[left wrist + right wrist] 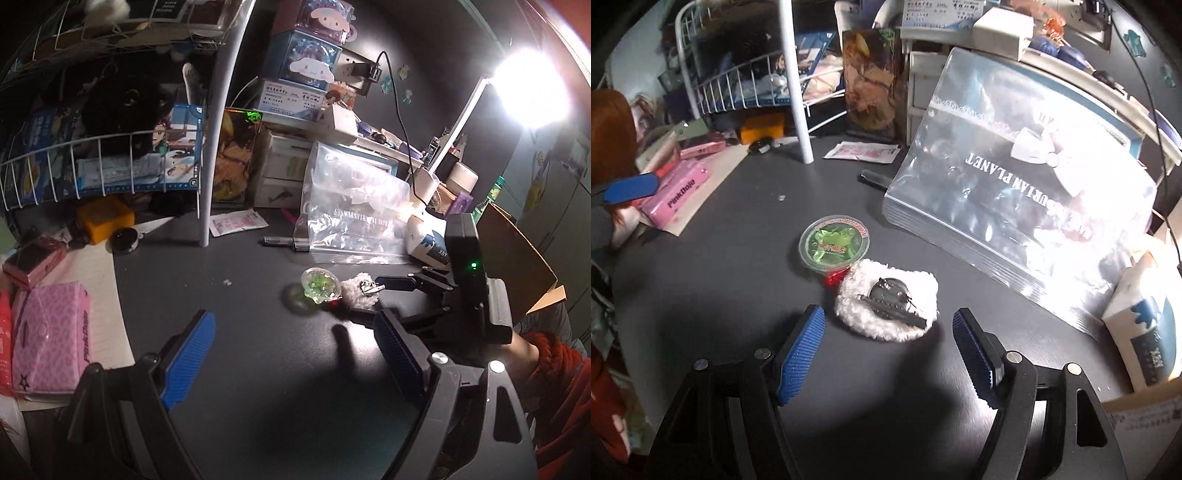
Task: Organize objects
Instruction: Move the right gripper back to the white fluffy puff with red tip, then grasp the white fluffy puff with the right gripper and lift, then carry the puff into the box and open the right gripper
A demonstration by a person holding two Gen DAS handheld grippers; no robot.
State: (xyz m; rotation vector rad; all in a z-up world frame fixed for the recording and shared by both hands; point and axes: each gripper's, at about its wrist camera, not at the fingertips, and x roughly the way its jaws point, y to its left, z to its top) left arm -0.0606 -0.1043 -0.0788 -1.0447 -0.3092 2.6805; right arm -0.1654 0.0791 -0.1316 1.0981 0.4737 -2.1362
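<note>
A small clear cup of green jelly (833, 244) sits on the dark desk (720, 295), touching a white fluffy pouch (886, 304) with a dark metal clasp on top. My right gripper (888, 332) is open and empty, just short of the pouch, its blue pads either side. In the left wrist view the cup (320, 286) and pouch (360, 293) lie ahead to the right. My left gripper (295, 328) is open and empty, hovering above the desk short of them. The right gripper's body (465, 280) shows at the right of that view.
A stack of clear plastic bags (1015, 206) leans at the right, a black pen (873, 179) beside it. A white rack pole (798, 81) and wire basket (99, 162) stand behind. Pink packs (48, 328) lie left. A cardboard box (517, 258) and tissue pack (1145, 325) sit right. A lamp (532, 88) glares.
</note>
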